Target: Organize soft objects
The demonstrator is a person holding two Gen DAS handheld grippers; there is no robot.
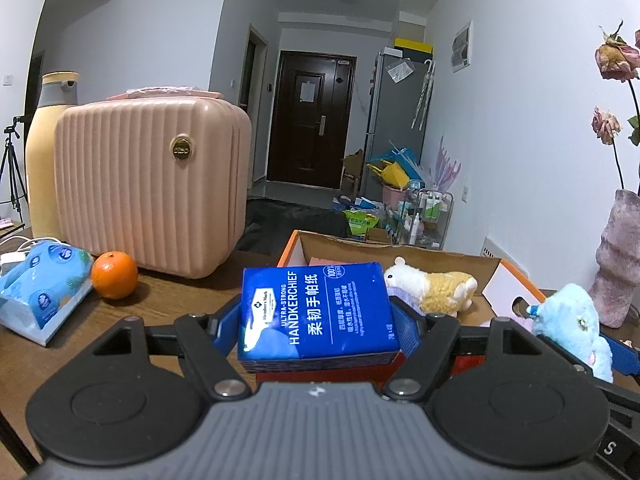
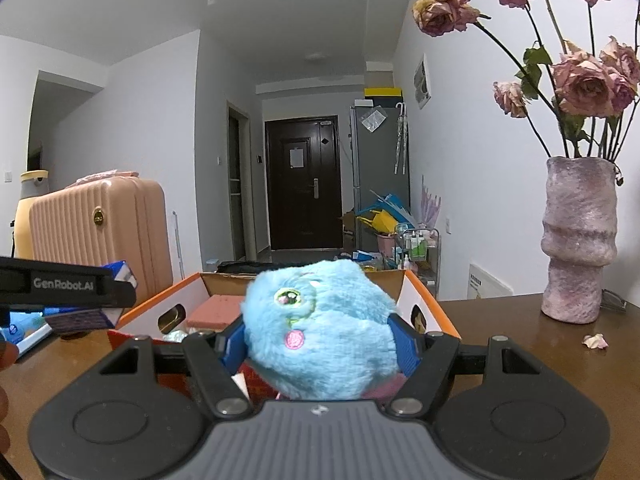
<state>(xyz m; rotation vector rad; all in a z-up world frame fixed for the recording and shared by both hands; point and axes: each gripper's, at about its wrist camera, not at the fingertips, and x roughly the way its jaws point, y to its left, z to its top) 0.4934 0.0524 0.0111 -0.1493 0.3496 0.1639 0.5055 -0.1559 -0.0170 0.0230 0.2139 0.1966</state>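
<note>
Both hands are carrying something toward the box (image 1: 496, 276), the open cardboard one with orange edges that sits on the wooden table (image 1: 168, 300). The left gripper (image 1: 318, 320) has its blue pads pressed on either side of a tissue pack (image 1: 316, 312), and the right gripper (image 2: 320, 338) is clamped on a plush (image 2: 320, 328), its pile bulging past the pads.

To finish this step well, I'd say each load should go clear over the near wall of the box before the fingers let go. The two grippers are close together in front of the box, the left one showing at the left edge of the right view, so lowering one at a time looks safer than both at once. A llama toy (image 1: 434, 286) already lies inside the box, toward its right half, and a pink slab (image 2: 216, 310) lies flat toward its back. The pack looks best placed in the free left part, the plush beside the llama.

The tissue pack is a flat blue wrapped block printed with "HANDKERCHIEF", held with its label face up. The plush is round, pale blue and fluffy, with a green eye and a pink cheek patch; it will squash, so it may shift as the grip loosens.

Left of the box stand an orange (image 1: 114, 275), another tissue pack (image 1: 40, 292) and a pink case (image 1: 152, 184). A vase (image 2: 578, 240) of dried roses stands to the box's right.
</note>
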